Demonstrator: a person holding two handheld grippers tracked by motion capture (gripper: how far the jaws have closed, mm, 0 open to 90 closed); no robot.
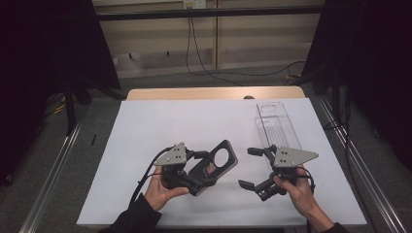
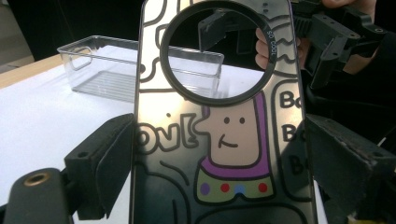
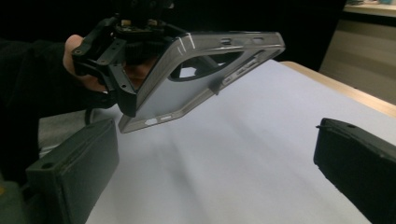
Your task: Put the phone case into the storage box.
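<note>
A see-through phone case (image 1: pixel 217 171) with a big round camera hole and a cartoon figure on its back is held tilted above the white mat. My left gripper (image 1: pixel 201 169) is shut on the case's two long edges. In the left gripper view the case (image 2: pixel 224 154) stands upright between the black pads (image 2: pixel 109 163). My right gripper (image 1: pixel 246 168) stands open just right of the case, nothing between its fingers. From the right gripper view the case (image 3: pixel 201 74) hangs off the mat, gripped by the left gripper (image 3: pixel 116 51), while my own jaws (image 3: pixel 219 163) spread wide.
A clear plastic bin (image 1: pixel 274 126) lies on the right side of the white mat (image 1: pixel 170 126), beyond the right gripper; it also appears behind the case as the bin (image 2: pixel 102 70). The wooden table edge (image 1: pixel 214 93) runs along the back. Metal rails flank the table.
</note>
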